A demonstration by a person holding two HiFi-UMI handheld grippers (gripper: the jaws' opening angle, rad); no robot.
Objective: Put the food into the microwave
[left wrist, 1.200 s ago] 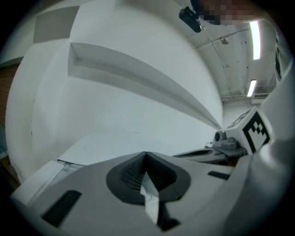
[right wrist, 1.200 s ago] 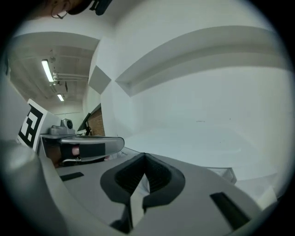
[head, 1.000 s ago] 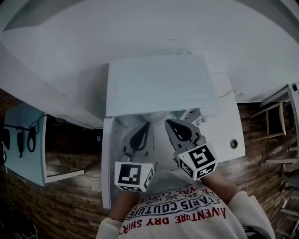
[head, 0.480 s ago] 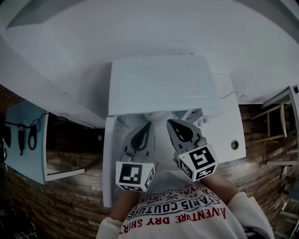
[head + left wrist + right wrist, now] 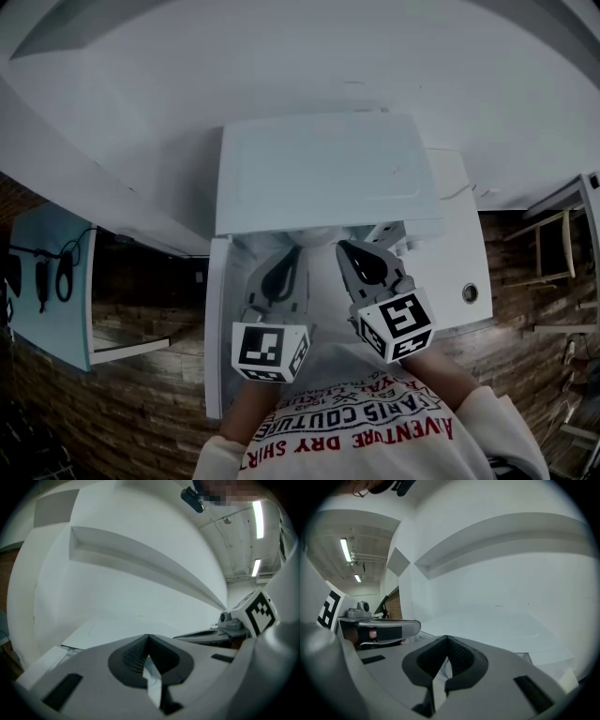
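A smooth white box of a microwave (image 5: 323,173) sits at the back edge of a white counter (image 5: 461,253), against a plain white wall. Just before it, side by side over the counter's front, the left gripper (image 5: 289,258) and right gripper (image 5: 349,255), grey plastic with ribbed black pads, are both closed on nothing. A pale blue board (image 5: 52,286) hung with black cables stands beyond the counter's left edge, a wooden chair (image 5: 553,248) beyond its right.

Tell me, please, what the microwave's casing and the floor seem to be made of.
Microwave: painted metal or plastic, judging by its smooth, matte white top with crisp edges; can't tell which. Floor: brown staggered short strips, so wood planks or brick-look tile, matte.
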